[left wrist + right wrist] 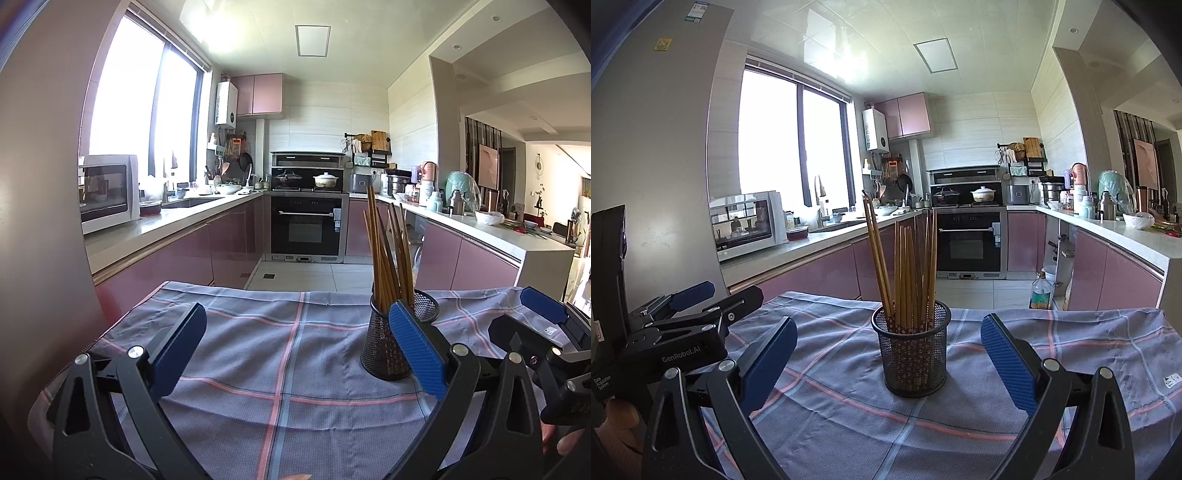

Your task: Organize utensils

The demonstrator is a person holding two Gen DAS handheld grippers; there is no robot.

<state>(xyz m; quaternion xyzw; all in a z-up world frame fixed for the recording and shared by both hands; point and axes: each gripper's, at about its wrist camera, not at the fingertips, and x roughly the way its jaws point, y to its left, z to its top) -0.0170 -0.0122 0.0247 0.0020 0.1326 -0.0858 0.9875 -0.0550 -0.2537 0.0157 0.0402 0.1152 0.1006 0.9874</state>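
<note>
A black mesh cup (911, 354) stands upright on the checked blue cloth (831, 413), filled with several brown chopsticks (908, 266). My right gripper (888, 354) is open, its blue pads on either side of the cup and a little nearer than it, touching nothing. In the left wrist view the same mesh cup (384, 347) with its chopsticks (384, 251) stands just behind my right-hand pad. My left gripper (297, 350) is open over bare cloth (280, 354), with the cup to its right. The other gripper (546, 332) shows at the right edge.
The cloth-covered table ends at a far edge (258, 290) above the tiled kitchen floor. Pink cabinets and counters run along both sides, with a microwave (748, 221) on the left and an oven (967, 240) at the back. A bottle (1041, 291) stands on the floor.
</note>
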